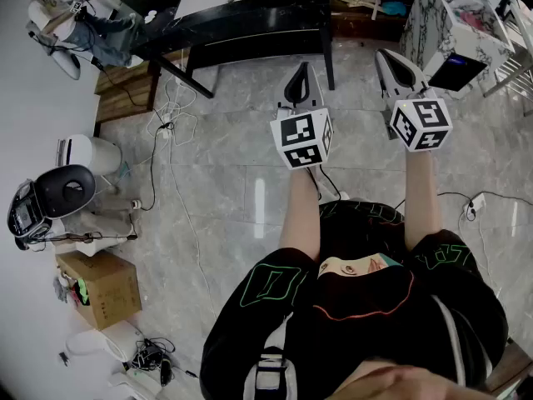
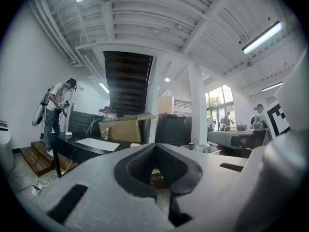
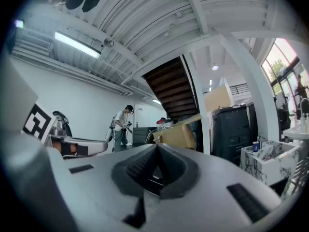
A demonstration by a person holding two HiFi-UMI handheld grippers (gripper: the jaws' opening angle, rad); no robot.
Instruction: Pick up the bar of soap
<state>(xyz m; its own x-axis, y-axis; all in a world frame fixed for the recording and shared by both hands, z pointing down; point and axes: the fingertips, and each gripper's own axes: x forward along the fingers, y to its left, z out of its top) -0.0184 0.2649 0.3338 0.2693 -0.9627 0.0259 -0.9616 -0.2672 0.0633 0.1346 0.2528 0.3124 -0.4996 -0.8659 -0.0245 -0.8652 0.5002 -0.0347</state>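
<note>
Pointing forward, the left hand-held gripper (image 2: 154, 147) and right hand-held gripper (image 3: 157, 147) sit pressed together, apparently empty.

Long black worktop (image 1: 250, 27) at 12 o'clock gets chopped by the top edge; stuff in the white marble-print box (image 1: 429, 32) at 1 o'clock's too tiny.
</note>
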